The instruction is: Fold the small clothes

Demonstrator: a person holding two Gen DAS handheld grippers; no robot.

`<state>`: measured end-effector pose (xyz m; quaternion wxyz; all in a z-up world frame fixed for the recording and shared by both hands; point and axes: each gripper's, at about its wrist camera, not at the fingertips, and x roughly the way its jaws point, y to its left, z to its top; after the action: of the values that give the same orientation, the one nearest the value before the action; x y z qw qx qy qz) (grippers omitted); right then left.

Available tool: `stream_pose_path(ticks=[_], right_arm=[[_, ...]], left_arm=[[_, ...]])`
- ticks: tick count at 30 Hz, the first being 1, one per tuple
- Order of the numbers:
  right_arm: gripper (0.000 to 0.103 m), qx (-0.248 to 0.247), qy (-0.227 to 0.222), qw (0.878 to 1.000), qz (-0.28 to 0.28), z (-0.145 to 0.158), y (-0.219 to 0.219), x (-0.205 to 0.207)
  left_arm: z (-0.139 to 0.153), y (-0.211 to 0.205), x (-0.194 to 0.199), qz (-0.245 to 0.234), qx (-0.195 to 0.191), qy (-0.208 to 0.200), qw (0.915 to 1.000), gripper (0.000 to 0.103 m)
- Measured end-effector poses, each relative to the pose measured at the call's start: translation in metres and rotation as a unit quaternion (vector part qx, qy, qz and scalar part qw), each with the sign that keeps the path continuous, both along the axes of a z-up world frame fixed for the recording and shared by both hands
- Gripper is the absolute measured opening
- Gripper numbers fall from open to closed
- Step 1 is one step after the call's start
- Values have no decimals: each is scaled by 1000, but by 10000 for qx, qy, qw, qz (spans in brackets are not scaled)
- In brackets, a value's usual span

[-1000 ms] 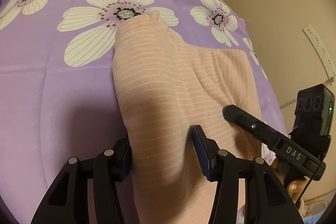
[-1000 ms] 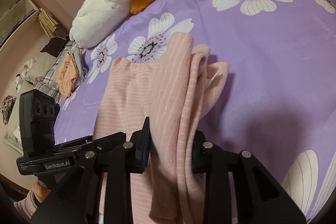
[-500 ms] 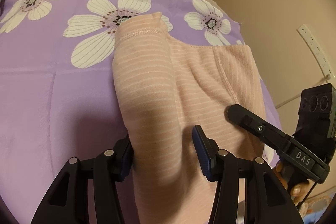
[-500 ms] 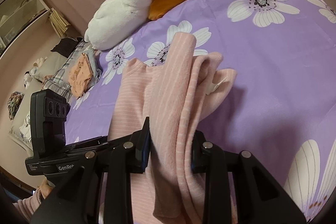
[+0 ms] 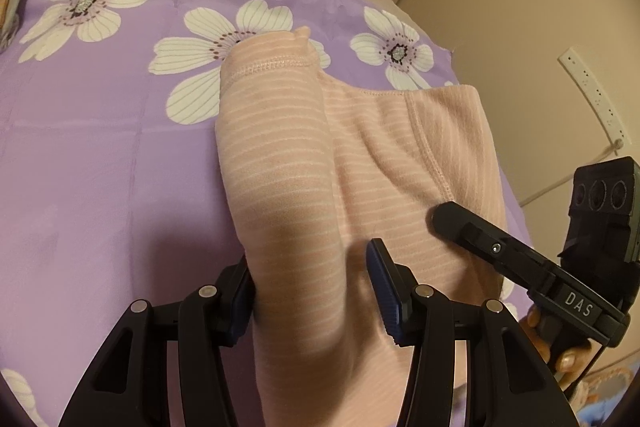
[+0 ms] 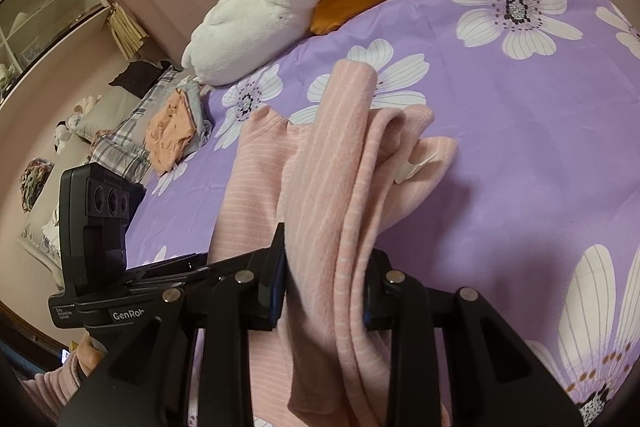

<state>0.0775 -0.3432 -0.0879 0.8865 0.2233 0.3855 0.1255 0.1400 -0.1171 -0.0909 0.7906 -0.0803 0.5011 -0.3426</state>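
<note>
A small pink striped garment lies on a purple flowered bedspread. My left gripper has a fold of its sleeve side between the fingers; the right pad stands a little off the cloth. My right gripper is shut on a bunched fold of the same garment, which hangs below the fingers. The right gripper also shows in the left wrist view, resting at the garment's right edge.
A white and orange plush toy lies at the head of the bed. A pile of folded clothes sits at the bed's left edge. A wall with a power strip is to the right.
Both grippers have lifted and pulled back a little with the garment; more of the bed and plush toy shows. The cloth stands taller between the fingers.
</note>
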Motion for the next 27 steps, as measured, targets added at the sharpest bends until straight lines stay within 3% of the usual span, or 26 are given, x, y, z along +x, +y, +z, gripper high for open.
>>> stream_pose_path(ticks=[27], right_arm=[[29, -203, -194, 9971, 714, 24, 81, 7]], left_arm=[[25, 82, -15, 614, -103, -203, 9979, 51]])
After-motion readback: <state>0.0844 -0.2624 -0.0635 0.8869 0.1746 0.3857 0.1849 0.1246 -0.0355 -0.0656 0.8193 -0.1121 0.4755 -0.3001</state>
